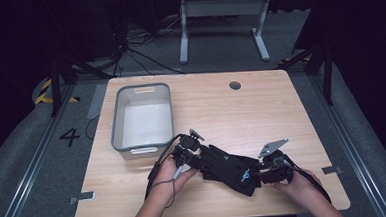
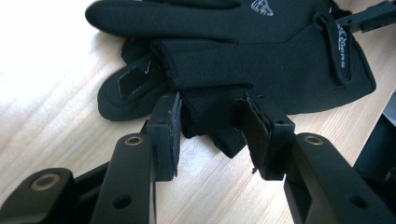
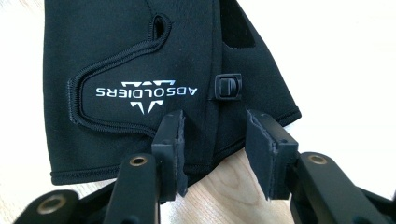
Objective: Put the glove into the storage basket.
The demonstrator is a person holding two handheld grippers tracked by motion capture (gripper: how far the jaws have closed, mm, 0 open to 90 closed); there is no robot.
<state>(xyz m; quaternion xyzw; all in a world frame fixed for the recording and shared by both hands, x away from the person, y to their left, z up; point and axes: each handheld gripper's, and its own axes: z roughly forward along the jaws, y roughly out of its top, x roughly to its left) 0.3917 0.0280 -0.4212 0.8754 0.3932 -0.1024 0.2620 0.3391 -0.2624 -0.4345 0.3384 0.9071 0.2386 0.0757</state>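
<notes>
I'm seeing black gloves (image 1: pixel 229 166) bearing white lettering, lying on a pale wood-grain table (image 1: pixel 261 110); a grey bin (image 1: pixel 142 116) is showing a white inside.

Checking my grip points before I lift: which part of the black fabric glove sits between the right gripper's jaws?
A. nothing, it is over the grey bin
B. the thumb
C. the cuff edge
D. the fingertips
C: in the right gripper view the right gripper straddles the hemmed cuff edge of the black fabric glove, just below its printed logo.

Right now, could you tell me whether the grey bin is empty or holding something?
Empty: the grey bin shows a bare pale floor, and the black gloves lie outside it on the table.
</notes>
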